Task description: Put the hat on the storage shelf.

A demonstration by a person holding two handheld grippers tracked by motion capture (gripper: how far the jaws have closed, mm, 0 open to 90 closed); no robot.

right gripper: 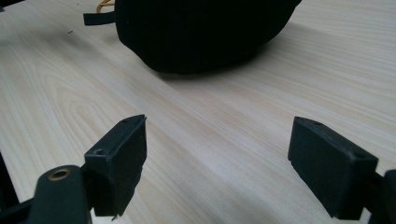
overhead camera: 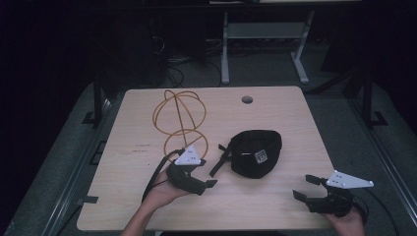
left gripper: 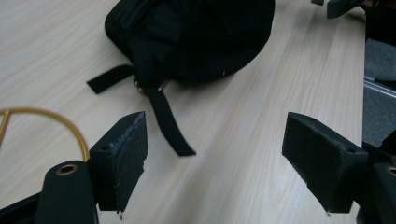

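A black cap (overhead camera: 255, 152) lies on the wooden table (overhead camera: 147, 147), its loose strap (overhead camera: 221, 160) trailing to the left. My left gripper (overhead camera: 206, 173) is just left of the strap, open and empty, jaws pointing right at the cap. In the left gripper view the cap (left gripper: 196, 37) lies ahead of the wide-open jaws of the left gripper (left gripper: 215, 158), and the strap end (left gripper: 170, 123) rests on the table between them. My right gripper (overhead camera: 305, 187) hovers at the front right, open and pointing left. In the right gripper view the cap (right gripper: 205, 32) lies well beyond the empty right gripper (right gripper: 217, 163).
An orange wire frame (overhead camera: 179, 118) of looped rings stands behind the left gripper; one loop (left gripper: 56, 116) shows beside the left jaw. A round cable hole (overhead camera: 247, 100) is at the table's far edge. Desk legs (overhead camera: 225, 49) stand beyond the table.
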